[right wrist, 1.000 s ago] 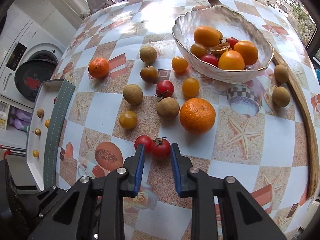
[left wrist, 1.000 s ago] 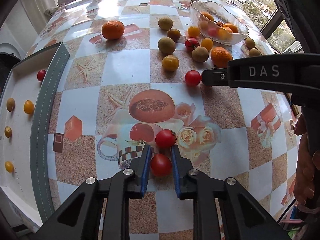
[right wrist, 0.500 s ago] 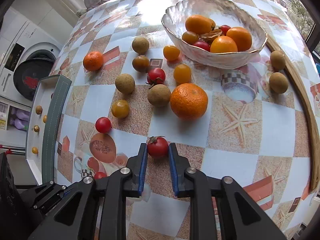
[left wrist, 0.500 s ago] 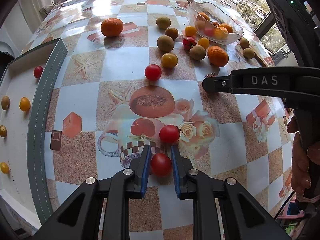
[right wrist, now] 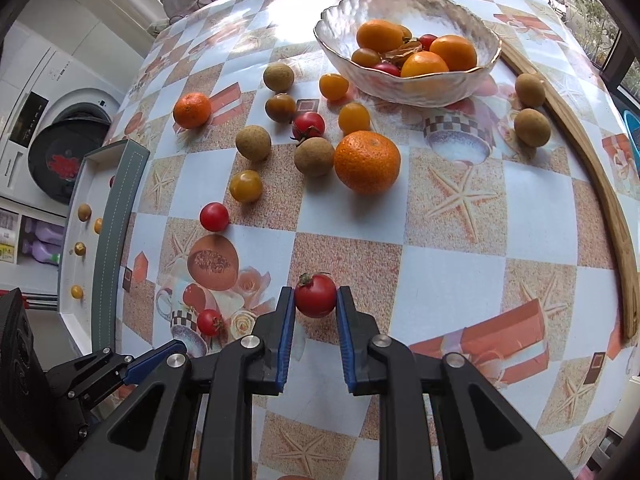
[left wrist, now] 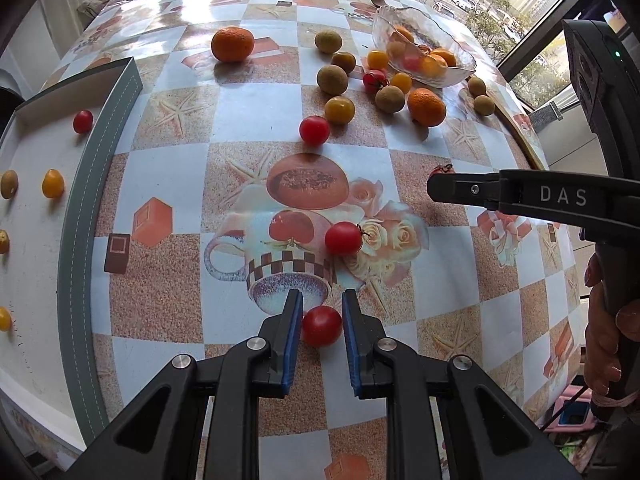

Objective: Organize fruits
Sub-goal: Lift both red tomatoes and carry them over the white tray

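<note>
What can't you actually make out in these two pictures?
- Bowl contents: in the right view, the fruit on top hides whatever lies beneath.
- White tray: the left view's edge cuts it off, so its full contents are unknown.
- Tomato in the right gripper: the left view shows only its stem end; the gripper's side hides the rest.
- Small tray fruits: too tiny in the right view to identify.
</note>
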`<state>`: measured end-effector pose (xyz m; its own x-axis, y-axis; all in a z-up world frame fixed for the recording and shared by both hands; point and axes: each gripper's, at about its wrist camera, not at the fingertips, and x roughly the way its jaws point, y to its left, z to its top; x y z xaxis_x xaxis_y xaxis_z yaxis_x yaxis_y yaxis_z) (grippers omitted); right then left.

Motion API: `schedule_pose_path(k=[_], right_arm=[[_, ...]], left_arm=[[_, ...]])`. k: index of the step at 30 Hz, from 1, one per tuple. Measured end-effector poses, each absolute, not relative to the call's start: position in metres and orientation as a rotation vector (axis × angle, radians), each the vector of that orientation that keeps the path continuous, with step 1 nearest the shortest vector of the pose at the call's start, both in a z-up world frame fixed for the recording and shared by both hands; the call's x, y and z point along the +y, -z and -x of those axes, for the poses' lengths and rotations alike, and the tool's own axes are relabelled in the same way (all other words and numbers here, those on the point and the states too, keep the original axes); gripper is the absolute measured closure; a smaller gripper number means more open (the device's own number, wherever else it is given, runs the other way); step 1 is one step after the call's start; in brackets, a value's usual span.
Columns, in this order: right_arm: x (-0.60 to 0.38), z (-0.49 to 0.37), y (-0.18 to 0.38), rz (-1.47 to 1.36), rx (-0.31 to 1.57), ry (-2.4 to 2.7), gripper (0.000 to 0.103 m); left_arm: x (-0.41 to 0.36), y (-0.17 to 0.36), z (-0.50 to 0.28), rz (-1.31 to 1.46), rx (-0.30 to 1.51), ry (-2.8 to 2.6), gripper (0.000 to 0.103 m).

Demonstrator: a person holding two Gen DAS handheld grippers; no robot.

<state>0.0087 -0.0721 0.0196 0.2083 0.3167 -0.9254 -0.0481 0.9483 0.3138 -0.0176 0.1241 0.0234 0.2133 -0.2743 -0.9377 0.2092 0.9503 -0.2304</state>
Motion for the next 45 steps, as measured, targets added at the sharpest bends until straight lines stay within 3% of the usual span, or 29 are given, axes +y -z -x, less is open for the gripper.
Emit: schedule_pose_path(k=[22,30,45], right_arm=[[-0.053,0.014,-0.020,-0.235,1.388,-0.260,0.081],[-0.053,0.012,-0.028,-0.250,1.369,-0.263,0.081],[-0.001,0.000,-0.055,-0.192,1.336,-0.359,0.081]], left_arm=[[0.119,-0.017,0.031,-0.144,1.267,0.321,0.081],[0.152,-0.027,0.025,0.071,1.305,0.318,0.081],[0.229,-0.071,0.026,0.148,1.225,0.203,0.081]])
